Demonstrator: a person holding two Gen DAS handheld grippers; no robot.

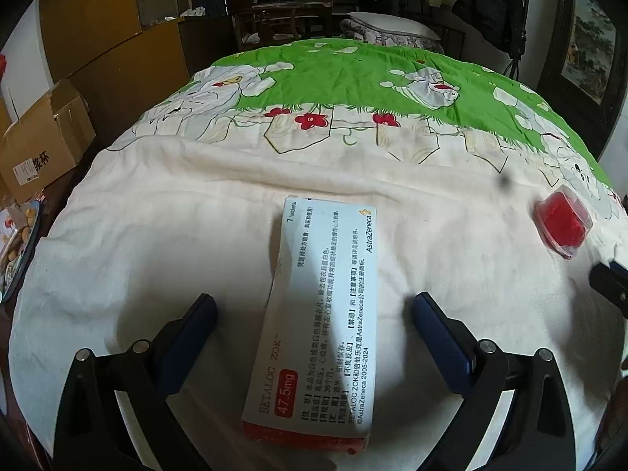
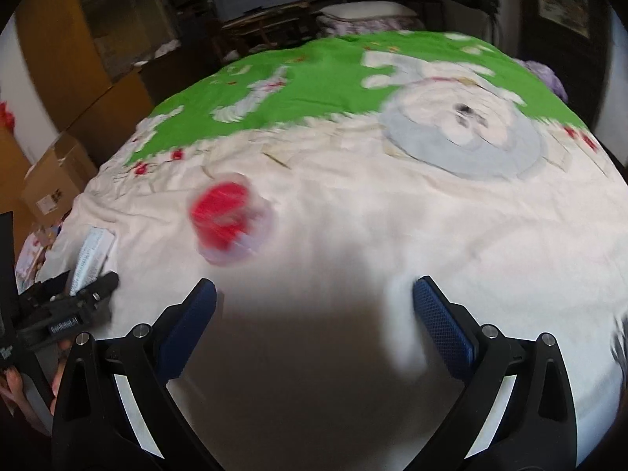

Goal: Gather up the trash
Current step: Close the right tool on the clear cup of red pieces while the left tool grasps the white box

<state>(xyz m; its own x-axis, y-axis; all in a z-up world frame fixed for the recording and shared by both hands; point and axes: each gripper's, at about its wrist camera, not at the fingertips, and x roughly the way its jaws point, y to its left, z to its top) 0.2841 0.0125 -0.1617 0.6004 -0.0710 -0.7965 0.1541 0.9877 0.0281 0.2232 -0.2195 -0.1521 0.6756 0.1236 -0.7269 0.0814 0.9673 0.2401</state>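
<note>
A white and red Betaloc medicine box [image 1: 320, 314] lies flat on the white part of the bed quilt [image 1: 157, 216], between the open fingers of my left gripper [image 1: 314, 306], which do not touch it. A small clear plastic cup with red inside [image 1: 563, 223] lies to the right of the box. In the blurred right wrist view the red cup [image 2: 229, 221] lies ahead and left of my open, empty right gripper [image 2: 314, 294]. The medicine box [image 2: 92, 253] and the left gripper [image 2: 78, 298] show at that view's left edge.
The quilt has a green cartoon print [image 1: 353, 74] on its far half. An open cardboard box [image 1: 43, 141] and wooden cabinets [image 1: 102, 27] stand left of the bed. A plate of snacks [image 1: 17, 247] sits at the left edge. A dark coat [image 1: 494, 4] hangs at the back right.
</note>
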